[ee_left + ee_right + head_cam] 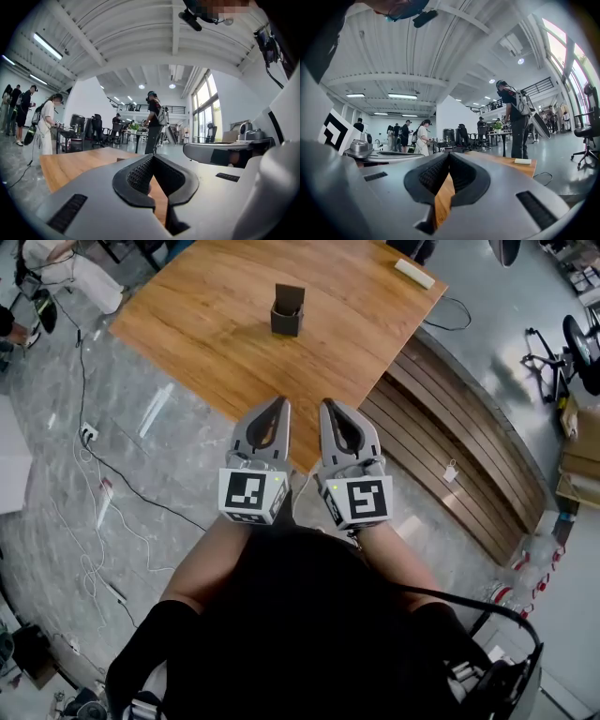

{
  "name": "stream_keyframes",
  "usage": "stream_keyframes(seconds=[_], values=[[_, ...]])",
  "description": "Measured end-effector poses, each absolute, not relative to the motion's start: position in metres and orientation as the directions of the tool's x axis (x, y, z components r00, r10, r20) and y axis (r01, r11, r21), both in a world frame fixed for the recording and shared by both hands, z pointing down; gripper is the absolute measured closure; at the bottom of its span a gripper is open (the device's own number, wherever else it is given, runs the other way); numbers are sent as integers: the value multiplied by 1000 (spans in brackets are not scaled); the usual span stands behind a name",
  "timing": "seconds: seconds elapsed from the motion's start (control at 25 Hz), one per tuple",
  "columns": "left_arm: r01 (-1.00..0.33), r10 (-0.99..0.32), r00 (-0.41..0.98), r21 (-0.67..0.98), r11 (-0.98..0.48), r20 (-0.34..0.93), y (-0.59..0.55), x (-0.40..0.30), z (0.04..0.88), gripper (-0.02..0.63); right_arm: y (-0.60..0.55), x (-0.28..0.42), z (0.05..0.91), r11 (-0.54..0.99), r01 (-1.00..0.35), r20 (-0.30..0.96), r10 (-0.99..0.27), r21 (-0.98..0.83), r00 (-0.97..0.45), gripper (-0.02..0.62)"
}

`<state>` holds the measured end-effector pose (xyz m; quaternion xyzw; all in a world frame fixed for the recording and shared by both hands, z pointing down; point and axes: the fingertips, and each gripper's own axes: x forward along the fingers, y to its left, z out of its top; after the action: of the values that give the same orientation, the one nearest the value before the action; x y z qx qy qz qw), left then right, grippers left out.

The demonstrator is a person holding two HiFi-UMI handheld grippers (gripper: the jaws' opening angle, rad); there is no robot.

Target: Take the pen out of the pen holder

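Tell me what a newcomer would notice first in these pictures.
The two gray tools stand out first: the left tool and right tool side by side at the near corner of the wooden table, both shut and empty. Next comes the dark pen holder, alone near the table's middle, well beyond them, with a small white block at the far right corner.

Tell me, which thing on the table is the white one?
The flat block at the far right corner of the table. The pen holder is dark and stands upright mid-table.
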<state>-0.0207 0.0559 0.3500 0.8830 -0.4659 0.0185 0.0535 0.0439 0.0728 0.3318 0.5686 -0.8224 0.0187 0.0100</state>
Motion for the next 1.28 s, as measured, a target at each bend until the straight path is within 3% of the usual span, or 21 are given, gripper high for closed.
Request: stream_keyframes(seconds=[0.44,0.84,1.28], values=[[-799,-790,601,104,-592,122,-88,-64,365,606,-74,10,345,312,-950,97,-945,-1,-311,581],[-787,-767,617,121,-605,176,-152,-45,401,606,-143,29,379,302,-953,165,-938,-33,-303,581],[-807,-758,587,136,-574,284,-205,-24,461,606,-210,47,459,354,-931,326,-873,-88,-362,580]])
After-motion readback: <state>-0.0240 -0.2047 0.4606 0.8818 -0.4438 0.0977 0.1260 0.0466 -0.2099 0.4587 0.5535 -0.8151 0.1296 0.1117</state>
